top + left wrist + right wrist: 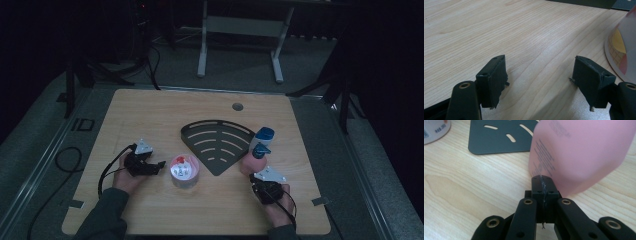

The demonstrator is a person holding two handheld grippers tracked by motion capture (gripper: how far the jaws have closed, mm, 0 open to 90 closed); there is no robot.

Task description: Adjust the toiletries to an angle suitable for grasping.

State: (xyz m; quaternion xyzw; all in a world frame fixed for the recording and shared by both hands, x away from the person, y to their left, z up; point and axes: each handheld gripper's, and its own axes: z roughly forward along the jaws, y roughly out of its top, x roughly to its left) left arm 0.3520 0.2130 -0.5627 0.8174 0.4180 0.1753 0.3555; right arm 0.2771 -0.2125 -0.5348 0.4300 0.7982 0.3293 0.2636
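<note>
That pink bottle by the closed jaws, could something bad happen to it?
Maybe. The right gripper has its jaws shut, tips against the bottom of the pink plastic bottle with the blue cap, so it can only push; a shove might tip the bottle. If it falls, it could hit the white bottle with the blue cap close behind, or land on the dark fan-shaped slotted metal tray beside it.

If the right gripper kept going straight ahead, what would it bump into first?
Most likely the pink bottle: the shut right gripper already sits right at its base, though I can't tell whether they touch.
</note>
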